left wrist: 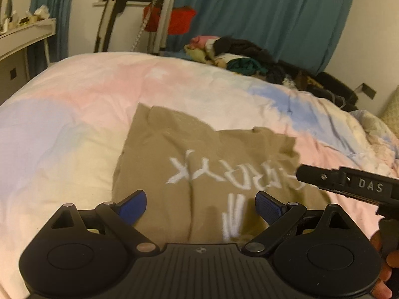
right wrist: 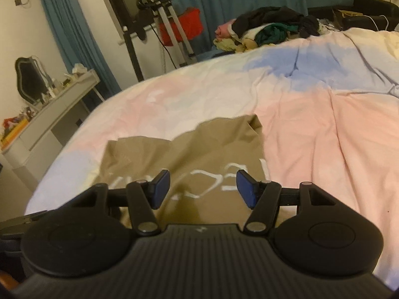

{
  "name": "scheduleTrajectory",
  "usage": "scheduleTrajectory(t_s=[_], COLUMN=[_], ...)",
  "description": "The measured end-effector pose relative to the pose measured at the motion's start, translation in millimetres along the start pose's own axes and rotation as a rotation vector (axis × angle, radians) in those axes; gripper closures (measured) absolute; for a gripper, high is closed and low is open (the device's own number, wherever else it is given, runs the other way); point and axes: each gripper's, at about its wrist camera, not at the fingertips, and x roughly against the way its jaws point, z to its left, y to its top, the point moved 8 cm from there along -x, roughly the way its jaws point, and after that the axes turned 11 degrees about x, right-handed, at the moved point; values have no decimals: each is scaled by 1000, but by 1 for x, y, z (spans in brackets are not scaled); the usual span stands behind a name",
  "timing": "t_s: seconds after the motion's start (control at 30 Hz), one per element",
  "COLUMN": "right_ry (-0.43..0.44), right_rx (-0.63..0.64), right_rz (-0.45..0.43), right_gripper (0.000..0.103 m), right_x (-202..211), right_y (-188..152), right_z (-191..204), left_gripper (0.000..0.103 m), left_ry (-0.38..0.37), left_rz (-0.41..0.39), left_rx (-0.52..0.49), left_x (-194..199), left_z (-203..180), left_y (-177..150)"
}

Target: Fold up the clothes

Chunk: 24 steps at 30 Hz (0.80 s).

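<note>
A tan garment point(left wrist: 189, 149) with white lettering lies partly folded on the pastel bedspread point(left wrist: 74, 104). My left gripper point(left wrist: 200, 205) hovers open over its near part, blue pads point(left wrist: 134, 205) wide apart with nothing between them. In the right wrist view the same tan garment point(right wrist: 199, 144) lies below my right gripper point(right wrist: 203, 188), which is open over the lettering, its blue pads point(right wrist: 245, 189) apart and gripping nothing. The right gripper's black body point(left wrist: 349, 182) shows at the right of the left wrist view, above the garment's right edge.
A heap of unfolded clothes point(left wrist: 237, 54) lies at the far side of the bed, also seen as a clothes pile point(right wrist: 269, 30). Teal curtains point(left wrist: 261, 12), an exercise machine point(right wrist: 159, 25) and a white dresser point(right wrist: 54, 114) stand beyond the bed's edge.
</note>
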Motion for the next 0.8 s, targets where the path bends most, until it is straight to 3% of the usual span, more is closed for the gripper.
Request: scheduleTrajectory(t_s=[0.07, 0.27, 0.37, 0.43, 0.53, 0.6, 0.67, 0.8], right_ry=[3, 15, 15, 12, 6, 2, 2, 0], right_rx=[-9, -51, -64, -63, -60, -56, -57, -61], right_rz=[31, 82, 83, 86, 91, 91, 91, 92], right_gripper=[41, 41, 41, 41, 41, 41, 41, 41], right_x=[-8, -19, -18, -19, -20, -20, -19, -20], right_y=[-7, -21, -21, -21, -22, -21, -22, -22], right_z=[-3, -7, -6, -6, -5, -4, -4, -4], left_gripper=[8, 10, 9, 8, 8, 9, 12, 20], left_ry=[19, -47, -124, -193, -254, -231, -205, -207], left_rz=[0, -5, -11, 52, 179, 236, 271, 258], left_rx=[10, 57, 69, 103, 197, 273, 359, 581], left_x=[-2, 26, 47, 49, 31, 11, -8, -32], left_z=[4, 5, 2, 0, 2, 11, 22, 52], left_y=[-1, 3, 5, -3, -20, -27, -28, -16])
